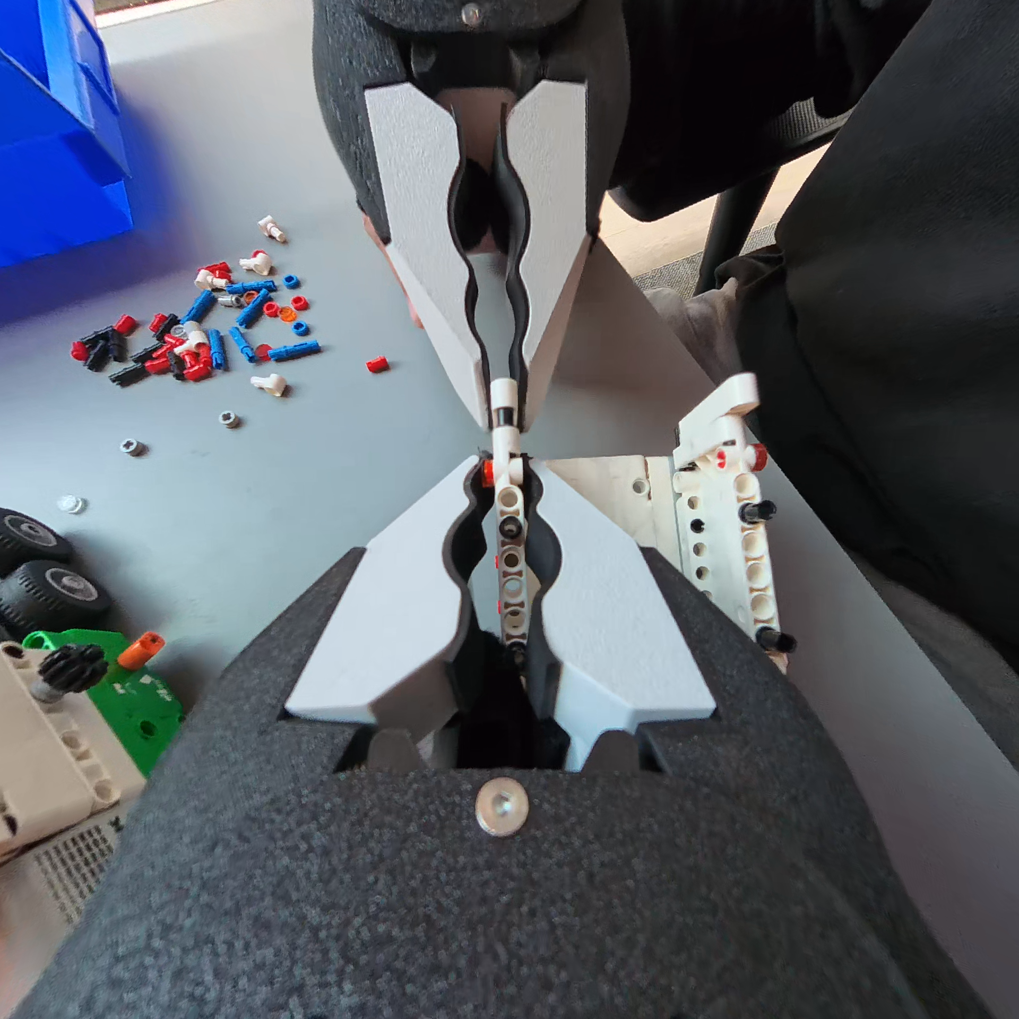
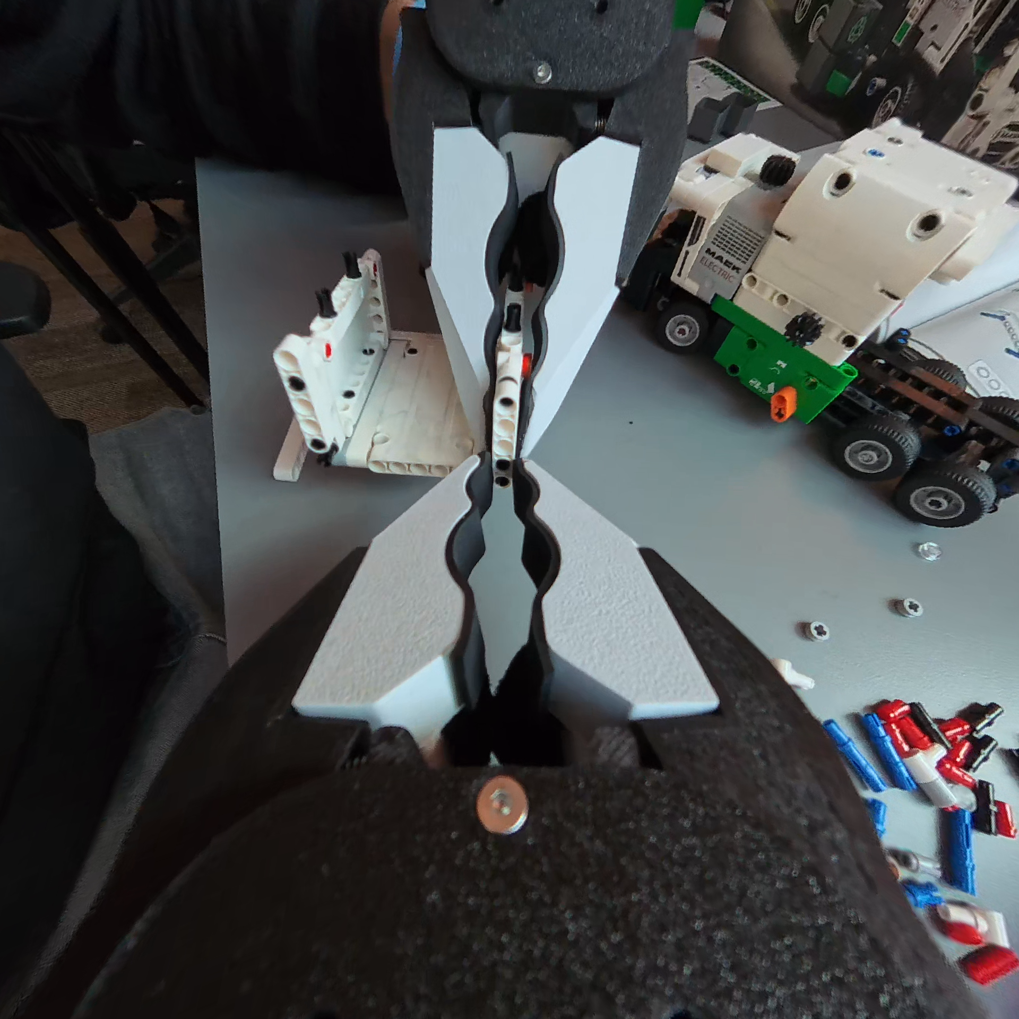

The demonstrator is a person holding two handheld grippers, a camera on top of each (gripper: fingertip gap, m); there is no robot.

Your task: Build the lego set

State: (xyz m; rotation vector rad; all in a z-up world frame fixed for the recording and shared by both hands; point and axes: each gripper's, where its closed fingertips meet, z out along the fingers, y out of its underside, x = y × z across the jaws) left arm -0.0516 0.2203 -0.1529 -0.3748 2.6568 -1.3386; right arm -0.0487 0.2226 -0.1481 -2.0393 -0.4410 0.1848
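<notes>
Both tools meeting nose to nose over the grey worktop (image 2: 689, 496), sharing one white beam assembly (image 1: 511, 551) between them. Left tool (image 1: 504, 468) pinching that holed beam along its length, dark wavy pads (image 1: 543, 557) pressing in on both sides, beam running back deep between the fingers and poking out past the tips with a red-orange stud (image 1: 487, 473) showing right at the left tip. Right tool (image 2: 502, 466) pinching the far end of the same assembly, just the last bit of it sitting between the fingertips; from the left wrist view that end looking like a white connector with a black band (image 1: 504, 405) clamped right at the tips. Just beside the meeting point, toward the worktop edge, a white panel build (image 2: 358, 386) lying flat with an upright holed wall and black pins sticking out, not touching either tool. Farther off on the other side, a white and green truck (image 2: 799, 287) standing on its wheels, with an orange piece (image 2: 783, 404) on its green part. Loose pile of red, blue and black pins (image 1: 193, 331) lying scattered well apart from the tools, a few grey bushes (image 1: 228, 419) nearer, blue bin (image 1: 55, 138) at the far corner, loose black wheels (image 1: 49, 584) at the edge.
</notes>
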